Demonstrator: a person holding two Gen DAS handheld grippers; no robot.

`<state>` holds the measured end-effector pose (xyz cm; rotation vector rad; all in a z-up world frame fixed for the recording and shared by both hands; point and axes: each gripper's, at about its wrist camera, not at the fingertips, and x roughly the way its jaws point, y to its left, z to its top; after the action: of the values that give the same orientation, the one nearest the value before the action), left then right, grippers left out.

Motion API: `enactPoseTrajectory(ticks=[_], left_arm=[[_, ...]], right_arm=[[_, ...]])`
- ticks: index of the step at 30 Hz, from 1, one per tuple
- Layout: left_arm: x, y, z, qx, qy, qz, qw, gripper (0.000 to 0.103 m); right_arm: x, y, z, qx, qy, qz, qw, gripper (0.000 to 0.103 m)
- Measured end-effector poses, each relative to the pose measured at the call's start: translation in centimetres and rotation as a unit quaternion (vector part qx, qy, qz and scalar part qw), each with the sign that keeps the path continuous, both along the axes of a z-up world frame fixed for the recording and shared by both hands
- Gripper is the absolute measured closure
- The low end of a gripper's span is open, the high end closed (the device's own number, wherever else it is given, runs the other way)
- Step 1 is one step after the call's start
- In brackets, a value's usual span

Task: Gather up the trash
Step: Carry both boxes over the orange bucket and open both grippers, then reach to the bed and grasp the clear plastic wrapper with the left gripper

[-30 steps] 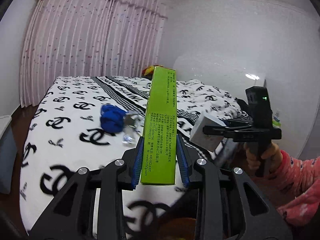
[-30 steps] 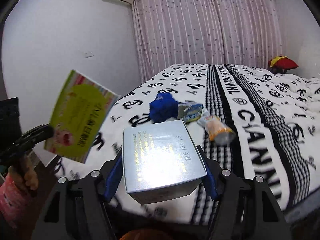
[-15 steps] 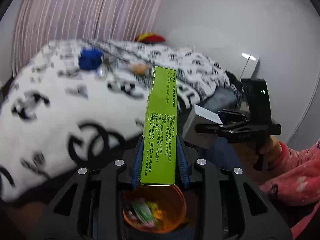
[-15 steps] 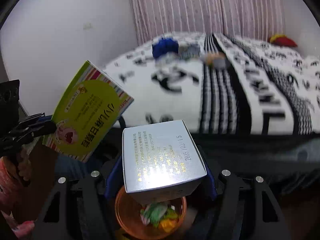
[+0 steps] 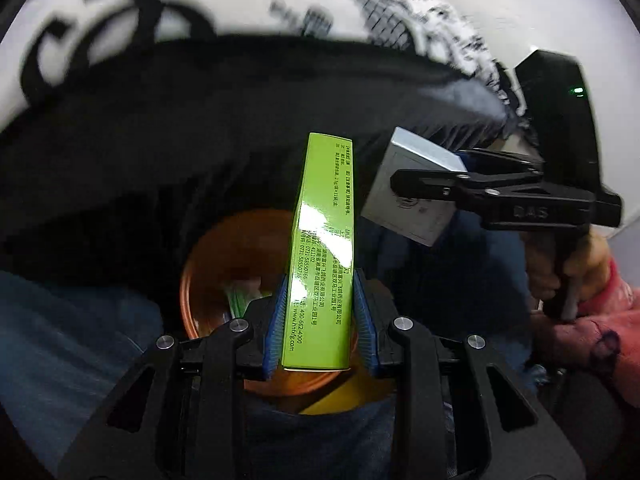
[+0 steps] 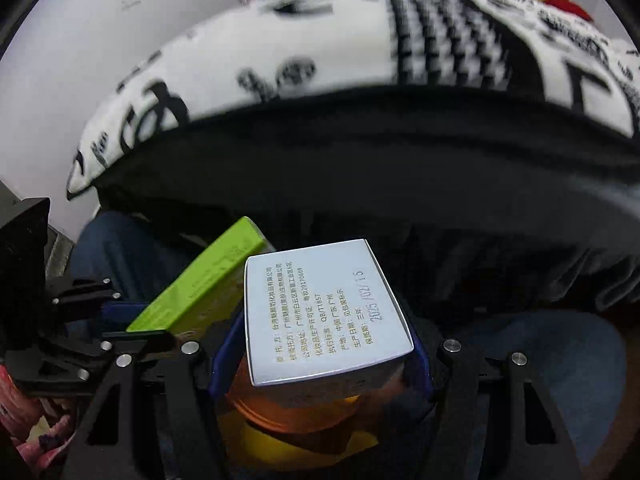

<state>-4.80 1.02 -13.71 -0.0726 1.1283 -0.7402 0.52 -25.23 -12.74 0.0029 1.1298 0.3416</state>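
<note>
Your green box stands on end between the blue pads of your left hand-held gripper, directly over an orange bin with wrappers inside. To its right, your silver box hangs clamped in your right hand-held gripper, near the green box but apart from it. From the right wrist, the silver box covers most of the bin; the green box leans in at the left. Behind the bin, the bed's dark side and black-and-white bedspread close off the far edge. Blue denim flanks the bin, leaving little open room beyond its mouth. Your left jaws stand narrow on the green box; your right jaws stand wider, gripping the silver one.
</note>
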Motion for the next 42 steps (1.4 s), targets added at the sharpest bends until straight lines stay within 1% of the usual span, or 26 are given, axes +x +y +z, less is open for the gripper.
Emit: enactPoseTrajectory(ticks=[3, 6, 9, 10, 13, 17, 18, 19, 21, 23, 26, 29, 42], left_arm=[[0.6, -0.6, -1.8, 0.011, 0.032, 0.007, 0.9994, 0.072], [1.4, -1.0, -3.6, 0.034, 0.059, 0.017, 0.9976, 0.072], [2.1, -1.2, -5.7, 0.049, 0.096, 0.028, 0.9938, 0.072], [2.2, -1.3, -6.5, 0.062, 0.109, 0.031, 0.9917, 0.072], [2.5, -1.6, -7.3, 0.078, 0.124, 0.036, 0.9885, 0.072], [2.6, -1.8, -8.1, 0.097, 0.134, 0.038, 0.9855, 0.071], [2.6, -2.2, -8.2, 0.099, 0.136, 0.036, 0.9851, 0.071], [2.7, -2.3, -7.9, 0.106, 0.135, 0.037, 0.9846, 0.068], [2.8, -2.4, -7.7, 0.117, 0.13, 0.042, 0.9836, 0.041], [2.6, -2.4, -7.7, 0.119, 0.124, 0.045, 0.9841, 0.031], [2.7, -2.4, -7.8, 0.125, 0.122, 0.047, 0.9835, 0.028], [2.8, -2.6, -7.8, 0.128, 0.123, 0.046, 0.983, 0.027], [3.1, -2.9, -7.8, 0.131, 0.121, 0.054, 0.9825, 0.025]], right_arm=[[0.1, 0.2, -1.5, -0.011, 0.019, -0.003, 1.0, 0.037], [0.3, 0.4, -3.4, -0.01, 0.052, -0.004, 0.999, 0.037], [0.4, 0.7, -4.9, -0.015, 0.074, -0.003, 0.997, 0.037], [0.3, 0.9, -5.4, -0.015, 0.081, -0.001, 0.997, 0.037], [0.3, 1.1, -6.5, -0.014, 0.101, -0.003, 0.995, 0.036], [0.4, 1.0, -7.5, -0.007, 0.124, -0.007, 0.992, 0.035], [0.5, 0.9, -7.6, -0.004, 0.128, -0.008, 0.992, 0.026], [0.5, 0.7, -7.6, 0.004, 0.13, -0.015, 0.991, 0.017], [0.7, 0.6, -7.5, 0.005, 0.124, -0.022, 0.992, 0.017], [0.9, 0.2, -7.0, 0.005, 0.116, -0.035, 0.993, 0.015], [1.1, -0.8, -6.5, 0.01, 0.11, -0.055, 0.992, 0.013], [1.2, -1.7, -6.4, 0.011, 0.11, -0.067, 0.992, 0.012], [1.1, -1.7, -6.1, 0.01, 0.105, -0.068, 0.992, 0.012]])
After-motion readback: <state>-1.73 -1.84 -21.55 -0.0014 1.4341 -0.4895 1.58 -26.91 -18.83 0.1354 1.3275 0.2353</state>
